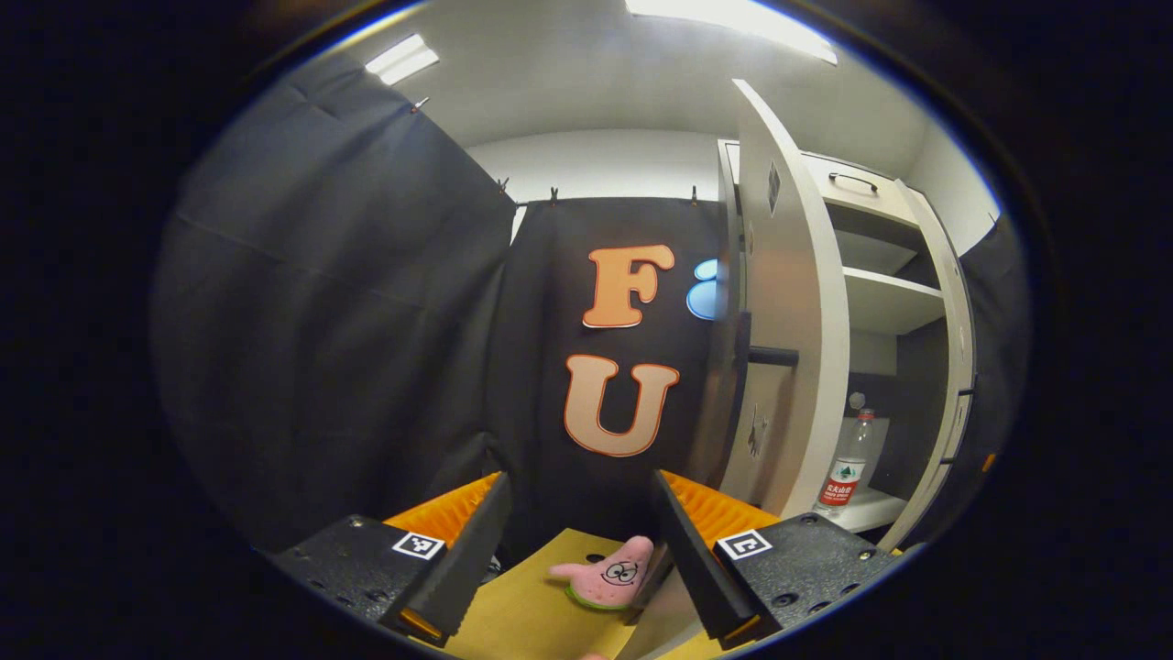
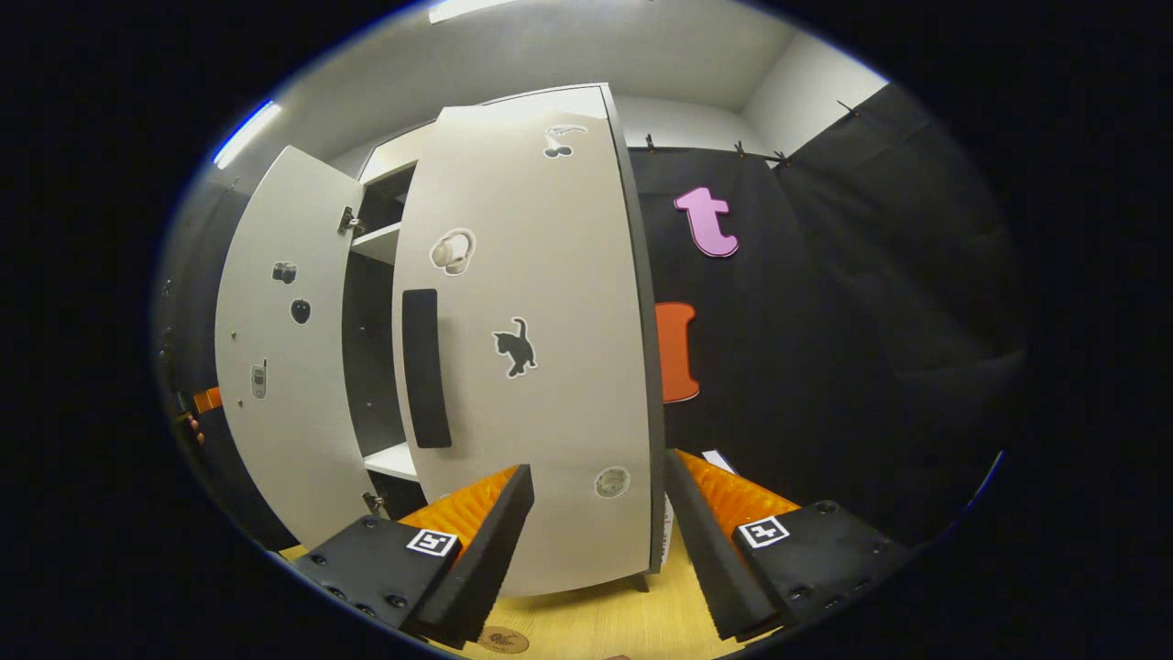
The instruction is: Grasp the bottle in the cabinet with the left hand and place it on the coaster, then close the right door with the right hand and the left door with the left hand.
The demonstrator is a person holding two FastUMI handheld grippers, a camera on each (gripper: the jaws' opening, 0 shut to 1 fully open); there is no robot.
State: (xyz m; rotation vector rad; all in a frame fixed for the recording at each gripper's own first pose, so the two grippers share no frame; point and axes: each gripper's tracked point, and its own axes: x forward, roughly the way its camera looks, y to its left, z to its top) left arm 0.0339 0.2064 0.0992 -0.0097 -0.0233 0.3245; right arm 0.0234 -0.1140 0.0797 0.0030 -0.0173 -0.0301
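My left tongs gape empty. The water bottle stands upright on the cabinet shelf, ahead and rightward. My right tongs gape too.

Pink starfish toy lies on the wooden table, near its far edge. Stickers on the white panels — cat, headphones, camera, phone. Ceiling light on.

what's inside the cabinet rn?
A bottle stands on the bottom shelf; the upper shelf looks bare. The open door hides the cabinet's left part.
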